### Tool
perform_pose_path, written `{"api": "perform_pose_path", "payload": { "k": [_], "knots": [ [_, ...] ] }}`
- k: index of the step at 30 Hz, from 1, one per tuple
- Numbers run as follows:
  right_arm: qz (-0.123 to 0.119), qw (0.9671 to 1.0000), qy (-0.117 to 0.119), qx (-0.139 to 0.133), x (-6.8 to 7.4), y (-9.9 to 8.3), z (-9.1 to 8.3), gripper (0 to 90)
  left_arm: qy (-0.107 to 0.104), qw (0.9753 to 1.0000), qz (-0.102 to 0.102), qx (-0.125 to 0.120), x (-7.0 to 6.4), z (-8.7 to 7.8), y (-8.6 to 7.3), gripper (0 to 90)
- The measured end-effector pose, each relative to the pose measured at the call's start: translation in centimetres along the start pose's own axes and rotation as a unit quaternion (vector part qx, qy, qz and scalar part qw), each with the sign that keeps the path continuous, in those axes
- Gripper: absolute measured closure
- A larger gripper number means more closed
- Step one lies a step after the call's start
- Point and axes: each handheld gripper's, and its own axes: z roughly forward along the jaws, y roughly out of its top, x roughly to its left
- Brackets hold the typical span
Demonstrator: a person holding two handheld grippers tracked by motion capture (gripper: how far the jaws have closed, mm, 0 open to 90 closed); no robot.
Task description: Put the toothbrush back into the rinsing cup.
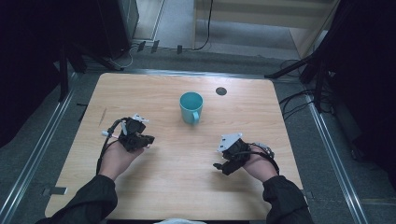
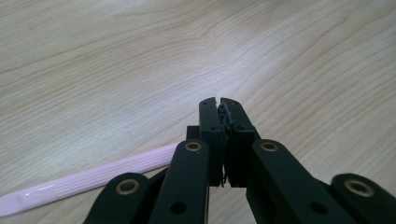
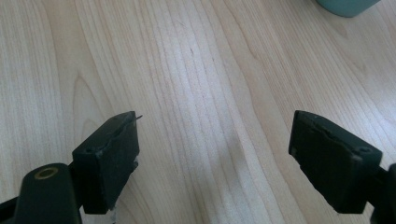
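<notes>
A teal mug (image 1: 191, 107) stands upright at the middle of the wooden table (image 1: 177, 196), handle toward me. My left gripper (image 1: 145, 140) is left of it and nearer me; its jaws (image 2: 219, 100) are shut tip to tip with nothing between the tips. A pink ribbed stick (image 2: 93, 179) lies on the wood under that gripper, its right end hidden behind the jaws. My right gripper (image 1: 220, 167) is to the right of the mug and nearer me. It stands wide open (image 3: 215, 121) over bare wood, and the mug's base (image 3: 348, 5) is far ahead at the top right.
A small dark round cap (image 1: 221, 91) is set in the table behind the mug. Metal rails (image 1: 39, 154) run along both sides of the table. Cables (image 1: 294, 100) lie on the floor at the back right.
</notes>
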Motion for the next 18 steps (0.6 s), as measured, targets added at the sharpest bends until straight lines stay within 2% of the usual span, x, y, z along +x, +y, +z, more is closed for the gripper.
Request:
{"api": "perform_pose_path", "payload": {
  "k": [4,8,13,18],
  "knots": [
    [0.000,1.0000,0.003,0.003,0.0,0.0,0.1,16.1,0.001,0.9998,-0.009,0.017,0.9,0.2,0.4,89.4],
    [-0.004,1.0000,0.004,0.005,0.1,0.0,0.2,16.1,0.014,0.9990,-0.014,0.040,1.8,0.8,0.7,89.4],
    [-0.003,0.9999,0.008,0.008,0.1,0.0,0.3,16.1,0.021,0.9980,-0.021,0.055,2.3,1.1,0.6,89.4],
    [-0.005,0.9999,0.010,0.010,0.2,0.0,0.3,16.1,0.028,0.9963,-0.037,0.073,2.7,1.4,0.5,89.4]
  ]
}}
